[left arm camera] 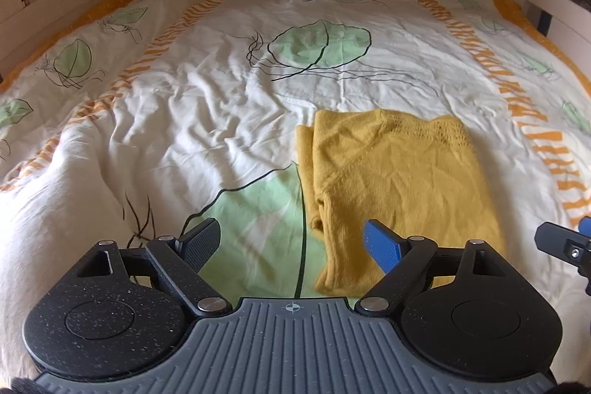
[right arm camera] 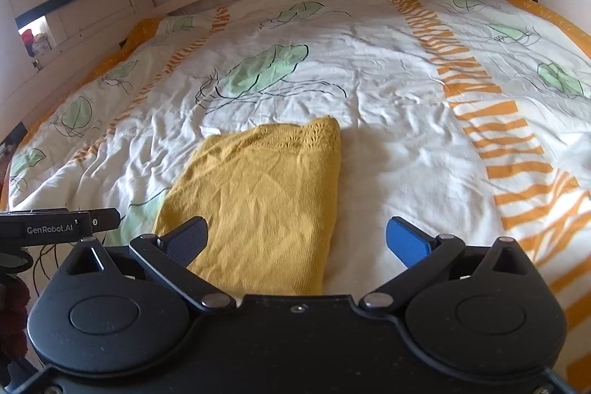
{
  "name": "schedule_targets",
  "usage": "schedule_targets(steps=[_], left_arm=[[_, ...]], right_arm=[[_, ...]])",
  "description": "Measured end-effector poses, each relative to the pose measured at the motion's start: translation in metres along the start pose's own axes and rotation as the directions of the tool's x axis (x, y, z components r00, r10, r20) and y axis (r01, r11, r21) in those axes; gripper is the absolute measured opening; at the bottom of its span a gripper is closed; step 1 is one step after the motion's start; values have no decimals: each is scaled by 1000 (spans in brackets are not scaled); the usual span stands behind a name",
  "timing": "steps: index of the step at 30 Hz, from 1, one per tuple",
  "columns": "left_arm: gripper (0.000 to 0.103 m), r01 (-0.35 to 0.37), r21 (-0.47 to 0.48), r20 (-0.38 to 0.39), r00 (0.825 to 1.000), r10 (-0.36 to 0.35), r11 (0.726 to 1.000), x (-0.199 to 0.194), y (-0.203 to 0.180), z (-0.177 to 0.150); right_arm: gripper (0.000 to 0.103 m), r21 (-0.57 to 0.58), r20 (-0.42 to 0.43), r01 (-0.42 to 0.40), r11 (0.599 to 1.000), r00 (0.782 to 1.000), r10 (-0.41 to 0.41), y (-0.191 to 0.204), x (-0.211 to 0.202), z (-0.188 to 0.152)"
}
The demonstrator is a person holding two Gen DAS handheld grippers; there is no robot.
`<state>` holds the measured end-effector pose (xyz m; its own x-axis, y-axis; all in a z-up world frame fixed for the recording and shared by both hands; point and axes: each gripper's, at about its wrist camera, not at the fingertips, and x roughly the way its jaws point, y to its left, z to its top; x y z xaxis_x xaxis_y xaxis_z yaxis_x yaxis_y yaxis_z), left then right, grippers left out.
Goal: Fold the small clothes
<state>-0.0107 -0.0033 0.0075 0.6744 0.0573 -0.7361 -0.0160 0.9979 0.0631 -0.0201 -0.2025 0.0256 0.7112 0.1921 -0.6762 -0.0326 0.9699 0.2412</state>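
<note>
Left gripper (left arm camera: 291, 242) and right gripper (right arm camera: 297, 239) sit side by side, jaws spread wide, holding nothing.

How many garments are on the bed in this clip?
1: a yellow knit garment, partly folded, lying on the duvet just ahead of both tools, nearer the bed's right side in the left wrist view. Others could lie outside the frames.

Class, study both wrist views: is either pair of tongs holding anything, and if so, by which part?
Nothing is held. The left tongs and right tongs are both open above the mustard knitted garment, which lies folded on the duvet.
</note>
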Motion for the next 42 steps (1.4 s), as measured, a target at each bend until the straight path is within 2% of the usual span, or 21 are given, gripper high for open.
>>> schedule_targets(steps=[6, 12, 18, 42], left_arm=[[84, 43, -6, -18, 999, -43, 999, -6, 1, -14], [84, 65, -9, -42, 997, -65, 998, -7, -1, -23], [84, 66, -8, -64, 996, -66, 998, -5, -3, -29], [84, 75, -24, -141, 987, -77, 997, 9, 3, -37]], right_arm=[[102, 45, 1, 24, 999, 1000, -24, 0, -15, -13], [102, 24, -54, 104, 994, 993, -103, 3, -15, -18], [102, 29, -79, 70, 997, 995, -67, 4, -15, -23], [102, 3, -153, 81, 997, 985, -80, 9, 0, -30]])
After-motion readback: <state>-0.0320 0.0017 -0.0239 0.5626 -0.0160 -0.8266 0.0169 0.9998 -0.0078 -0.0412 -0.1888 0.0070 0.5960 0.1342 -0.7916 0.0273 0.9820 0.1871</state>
